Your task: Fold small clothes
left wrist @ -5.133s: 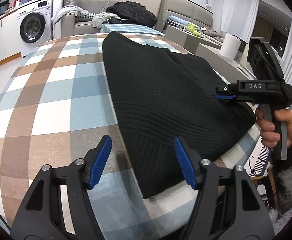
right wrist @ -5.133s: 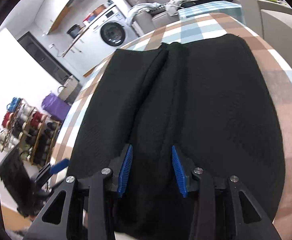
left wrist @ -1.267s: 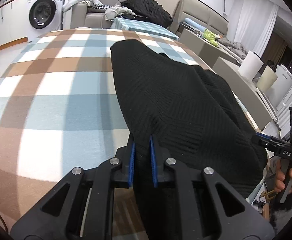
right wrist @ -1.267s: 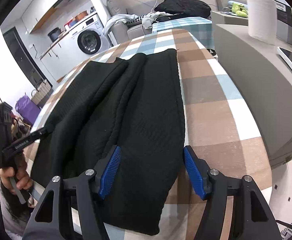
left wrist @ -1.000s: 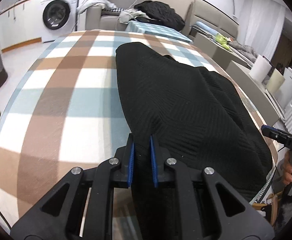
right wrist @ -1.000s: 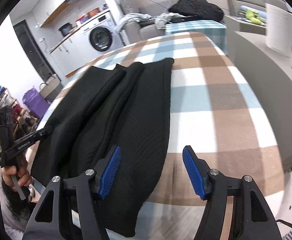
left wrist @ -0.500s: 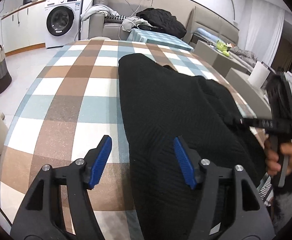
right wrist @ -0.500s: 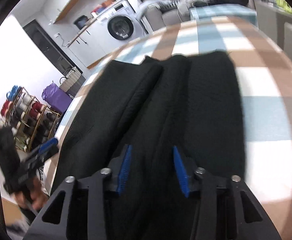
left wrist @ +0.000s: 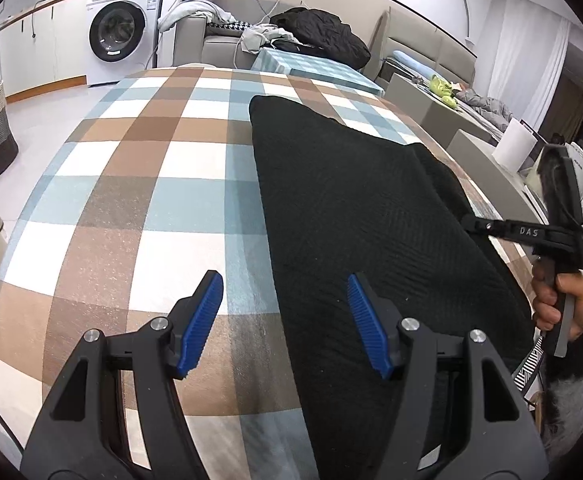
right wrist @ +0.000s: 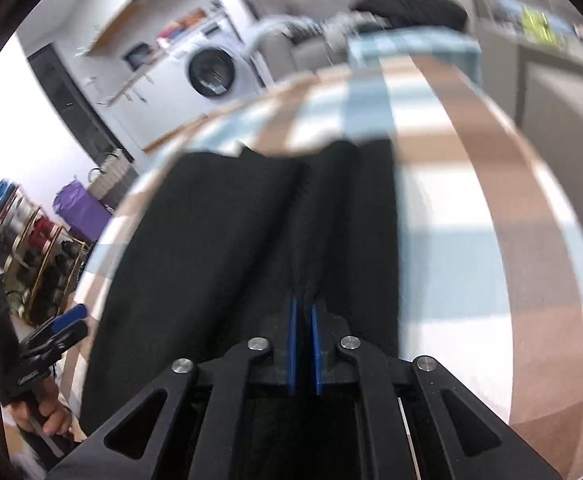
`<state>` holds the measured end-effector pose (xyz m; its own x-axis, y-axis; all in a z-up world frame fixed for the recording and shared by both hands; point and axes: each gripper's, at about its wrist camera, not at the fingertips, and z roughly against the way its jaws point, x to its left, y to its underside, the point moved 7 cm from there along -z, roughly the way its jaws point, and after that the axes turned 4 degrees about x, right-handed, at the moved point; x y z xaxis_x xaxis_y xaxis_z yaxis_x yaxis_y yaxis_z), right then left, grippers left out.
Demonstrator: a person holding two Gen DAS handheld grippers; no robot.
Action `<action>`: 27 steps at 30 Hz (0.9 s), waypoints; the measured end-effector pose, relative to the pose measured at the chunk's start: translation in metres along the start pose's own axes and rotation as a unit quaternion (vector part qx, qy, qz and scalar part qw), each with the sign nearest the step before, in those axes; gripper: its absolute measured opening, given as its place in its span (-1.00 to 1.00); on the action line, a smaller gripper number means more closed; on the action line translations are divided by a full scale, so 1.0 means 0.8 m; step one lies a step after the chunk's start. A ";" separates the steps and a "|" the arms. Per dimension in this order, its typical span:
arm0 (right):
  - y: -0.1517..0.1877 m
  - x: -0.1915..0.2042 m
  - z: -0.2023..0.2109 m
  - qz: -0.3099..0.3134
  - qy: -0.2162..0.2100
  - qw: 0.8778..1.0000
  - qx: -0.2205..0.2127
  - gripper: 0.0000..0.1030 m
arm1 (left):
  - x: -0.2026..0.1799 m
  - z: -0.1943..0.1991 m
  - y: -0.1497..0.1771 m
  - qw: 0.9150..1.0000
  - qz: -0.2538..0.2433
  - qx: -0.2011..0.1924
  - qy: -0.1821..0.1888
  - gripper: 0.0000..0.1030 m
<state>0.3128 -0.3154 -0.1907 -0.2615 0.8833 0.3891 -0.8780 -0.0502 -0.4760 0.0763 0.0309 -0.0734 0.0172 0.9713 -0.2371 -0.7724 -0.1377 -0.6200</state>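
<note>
Garment: a black ribbed knit garment (left wrist: pixel 355 216) is laid lengthwise on the checked tablecloth (left wrist: pixel 139 184), toward the table's right side in the left wrist view; a raised fold is seen along its length in the right wrist view.
Left gripper: the left gripper (left wrist: pixel 285 320) is held just above the near end of the cloth with its jaws well apart; the garment's left edge is seen between the blue pads (left wrist: pixel 201 320), which are not pressed on it. The jaws have just been opening, and the knit has been let go.
Right gripper: the right gripper (right wrist: pixel 303 344) is drawn together on the ridge of black knit, with only a thin pinch of fabric between the pads. The jaws have just been closing onto that fold.
Right hand: a hand (left wrist: pixel 563 300) is wrapped around the gripper's handle at the table's right edge.
Background: a washing machine (left wrist: pixel 121 34) and a sofa (left wrist: pixel 227 44) piled with clothes are seen beyond the table; the right wrist view is blurred.
</note>
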 end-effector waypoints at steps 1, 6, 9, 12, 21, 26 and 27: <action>0.002 -0.001 -0.001 -0.004 -0.009 1.000 0.001 -0.83 | -0.001 -0.001 0.000 1.000 0.000 0.000 0.000 0.20; 0.005 -0.001 0.003 -0.004 -0.034 0.999 -0.003 -0.76 | -0.006 -0.011 0.005 1.000 -0.005 0.013 0.003 0.20; -0.002 -0.001 -0.004 -0.004 -0.034 0.999 -0.008 -0.83 | -0.010 -0.014 0.006 1.000 -0.010 0.013 0.005 0.20; -0.007 0.016 0.013 0.016 -0.049 0.998 -0.043 -0.91 | -0.011 -0.010 0.005 1.000 -0.009 0.007 0.009 0.20; -0.004 -0.021 0.027 -0.010 0.012 0.999 -0.046 -0.89 | -0.018 -0.014 0.010 1.000 -0.018 0.017 0.012 0.20; 0.024 -0.030 0.037 -0.056 -0.060 0.996 -0.031 -0.69 | -0.029 -0.010 0.011 0.999 -0.029 0.012 0.017 0.20; 0.032 -0.027 0.044 -0.058 -0.069 0.995 -0.032 -0.56 | -0.032 -0.010 0.012 0.999 -0.032 0.011 0.017 0.20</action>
<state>0.2819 -0.3522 -0.1835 -0.2162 0.8091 0.5465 -0.8793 0.0820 -0.4692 0.0736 0.0034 -0.0792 0.0875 0.9709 -0.2228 -0.7832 -0.0711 -0.6177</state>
